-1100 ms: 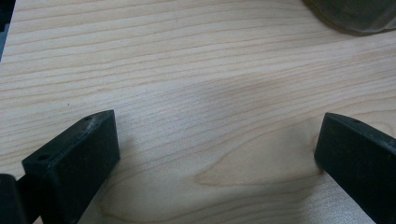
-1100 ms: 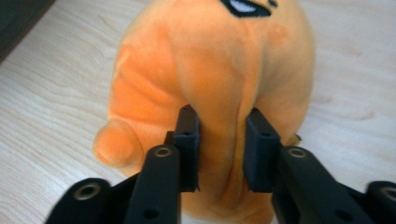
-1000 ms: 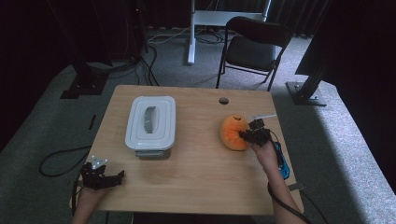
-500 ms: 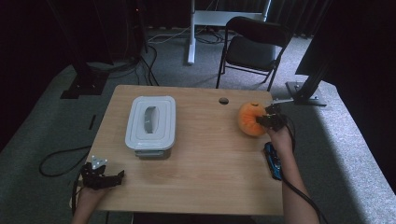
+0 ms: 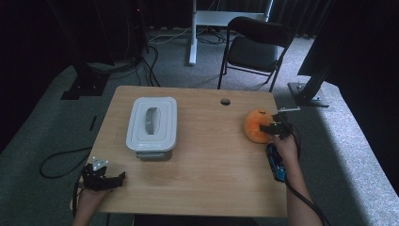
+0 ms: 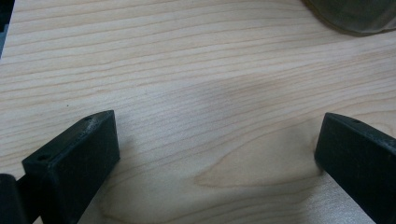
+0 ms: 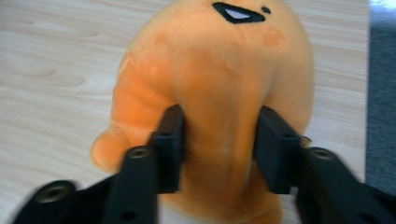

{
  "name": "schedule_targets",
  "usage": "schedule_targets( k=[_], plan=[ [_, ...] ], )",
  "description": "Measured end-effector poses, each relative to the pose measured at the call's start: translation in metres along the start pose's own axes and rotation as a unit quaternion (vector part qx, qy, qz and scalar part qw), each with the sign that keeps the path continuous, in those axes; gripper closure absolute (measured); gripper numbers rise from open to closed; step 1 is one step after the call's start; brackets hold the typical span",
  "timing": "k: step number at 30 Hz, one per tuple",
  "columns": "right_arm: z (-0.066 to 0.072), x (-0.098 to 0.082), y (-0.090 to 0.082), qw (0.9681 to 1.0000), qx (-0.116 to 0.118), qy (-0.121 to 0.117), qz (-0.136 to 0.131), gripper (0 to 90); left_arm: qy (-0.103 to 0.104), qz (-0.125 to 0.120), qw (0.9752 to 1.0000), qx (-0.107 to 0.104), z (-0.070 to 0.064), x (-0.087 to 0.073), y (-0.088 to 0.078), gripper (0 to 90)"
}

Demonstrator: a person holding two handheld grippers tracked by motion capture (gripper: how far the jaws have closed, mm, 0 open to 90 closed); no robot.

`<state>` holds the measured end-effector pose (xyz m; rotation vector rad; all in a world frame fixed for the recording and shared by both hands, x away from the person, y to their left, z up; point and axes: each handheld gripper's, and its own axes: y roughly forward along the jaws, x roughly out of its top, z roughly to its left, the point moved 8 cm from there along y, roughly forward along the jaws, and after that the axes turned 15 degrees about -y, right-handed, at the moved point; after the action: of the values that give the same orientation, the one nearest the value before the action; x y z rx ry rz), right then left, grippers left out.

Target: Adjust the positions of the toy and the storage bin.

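An orange plush toy [image 5: 256, 125] with a small black face sits on the wooden table [image 5: 207, 165] near its right edge. My right gripper [image 5: 273, 127] is at the toy's right side. In the right gripper view the right gripper [image 7: 219, 126] has a fold of the plush [image 7: 219, 60] between its jaws. Those jaws have just been opening, and both pads still touch the fabric. My left gripper [image 5: 101, 178] rests at the table's near left corner. In its own view the left gripper [image 6: 215, 154] stands open over bare wood.
A white lidded box [image 5: 151, 123] with a handle recess stands left of centre; its corner [image 6: 355, 16] shows in the left gripper view. A cable hole [image 5: 225, 101] lies near the far edge. A black chair [image 5: 254, 47] stands beyond the table.
My right gripper has carried the plush toy to the right, toward the table's edge, and its jaws now stand wider apart around the toy. The left gripper has stayed put.
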<state>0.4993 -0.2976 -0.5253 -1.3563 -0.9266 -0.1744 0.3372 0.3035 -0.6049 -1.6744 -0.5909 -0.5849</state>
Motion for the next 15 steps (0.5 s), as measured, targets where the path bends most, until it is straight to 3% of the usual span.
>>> schedule_targets(
  k=[3, 5, 6, 8, 12, 14, 15],
  plan=[
    [-0.001, -0.001, -0.004, 1.0, -0.003, 0.002, -0.004, 40.1, 0.001, 0.001, 1.0, 0.0, -0.001, 0.0, 0.0, 0.3],
    [-0.001, 0.0, -0.006, 0.9999, -0.001, 0.011, -0.011, 37.8, 0.002, 0.001, 1.0, -0.001, -0.001, 0.0, 0.0, 0.3],
    [-0.002, 0.0, -0.01, 0.9996, -0.011, 0.017, -0.02, 25.7, -0.001, 0.0, 1.0, -0.007, -0.001, 0.0, 0.0, 0.3],
    [0.001, -0.002, -0.013, 0.9998, -0.008, 0.005, -0.019, 13.2, -0.009, -0.002, 0.9999, -0.014, -0.001, 0.0, -0.001, 0.3],
    [0.009, -0.002, -0.019, 0.9994, -0.007, -0.02, -0.029, 12.3, -0.014, -0.002, 0.9998, -0.016, -0.001, 0.0, -0.002, 0.3],
    [0.012, 0.0, -0.023, 0.999, -0.001, -0.025, -0.036, 12.3, -0.006, 0.004, 1.0, -0.004, 0.0, 0.0, -0.003, 0.3],
    [0.017, 0.005, -0.029, 0.9979, -0.005, -0.04, -0.05, 12.3, -0.007, -0.002, 1.0, -0.006, 0.0, 0.002, -0.005, 0.3]
  ],
)
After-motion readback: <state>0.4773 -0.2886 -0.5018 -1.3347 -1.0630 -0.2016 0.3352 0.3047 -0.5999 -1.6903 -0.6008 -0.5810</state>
